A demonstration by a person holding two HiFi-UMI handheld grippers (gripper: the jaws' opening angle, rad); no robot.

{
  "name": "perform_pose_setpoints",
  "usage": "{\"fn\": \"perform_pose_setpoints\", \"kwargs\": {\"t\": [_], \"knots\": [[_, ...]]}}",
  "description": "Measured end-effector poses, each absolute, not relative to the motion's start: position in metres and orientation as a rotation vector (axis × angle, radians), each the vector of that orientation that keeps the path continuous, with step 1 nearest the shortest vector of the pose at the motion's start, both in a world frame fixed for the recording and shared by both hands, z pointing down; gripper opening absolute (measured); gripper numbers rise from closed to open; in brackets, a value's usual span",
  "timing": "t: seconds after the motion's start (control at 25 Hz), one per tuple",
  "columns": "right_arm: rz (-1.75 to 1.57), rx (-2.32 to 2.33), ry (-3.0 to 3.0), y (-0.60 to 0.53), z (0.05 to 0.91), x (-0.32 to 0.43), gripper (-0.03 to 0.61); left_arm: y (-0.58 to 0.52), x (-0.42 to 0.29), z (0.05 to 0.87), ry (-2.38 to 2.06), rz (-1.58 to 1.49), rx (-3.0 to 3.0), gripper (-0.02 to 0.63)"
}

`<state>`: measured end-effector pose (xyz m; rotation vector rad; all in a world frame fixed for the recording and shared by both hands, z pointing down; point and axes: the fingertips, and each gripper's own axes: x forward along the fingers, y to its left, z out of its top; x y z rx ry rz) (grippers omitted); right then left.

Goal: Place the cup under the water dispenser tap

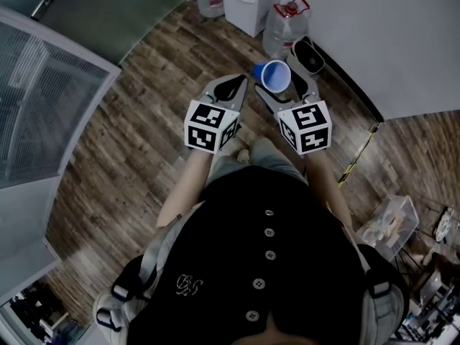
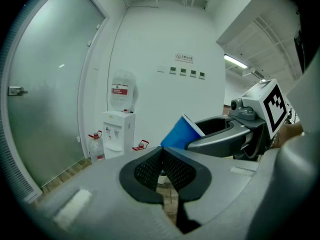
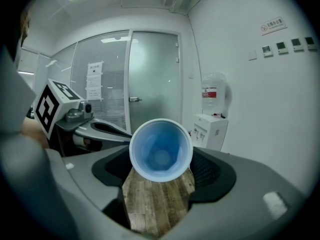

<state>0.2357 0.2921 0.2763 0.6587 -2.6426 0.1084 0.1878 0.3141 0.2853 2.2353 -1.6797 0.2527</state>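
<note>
A blue cup with a white rim is clamped in my right gripper, tilted, at waist height above the wood floor. In the right gripper view the cup faces me mouth-on, empty, between the black pads of the right gripper. The white water dispenser stands ahead to the right by the wall; its taps show small and far off. My left gripper is beside the cup on its left, shut with nothing in it; the left gripper has its pads pressed together.
The dispenser stands against the white wall with large water bottles on the floor either side and a small bin nearby. A frosted glass door is at left. A yellow-black strip crosses the floor at right.
</note>
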Motion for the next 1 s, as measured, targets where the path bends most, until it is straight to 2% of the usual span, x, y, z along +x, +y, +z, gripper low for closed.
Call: {"fn": "perform_pose_setpoints", "kwargs": {"t": [0.44,1.0], "knots": [[0.138,0.599,-2.613,0.248,0.298,0.21,0.354,0.268,0.16,0.303,-1.686,0.283,2.19,0.0],[0.116,0.504,-2.669,0.101,0.297,0.121,0.356,0.121,0.082,0.299,-1.744,0.298,2.163,0.0]]}}
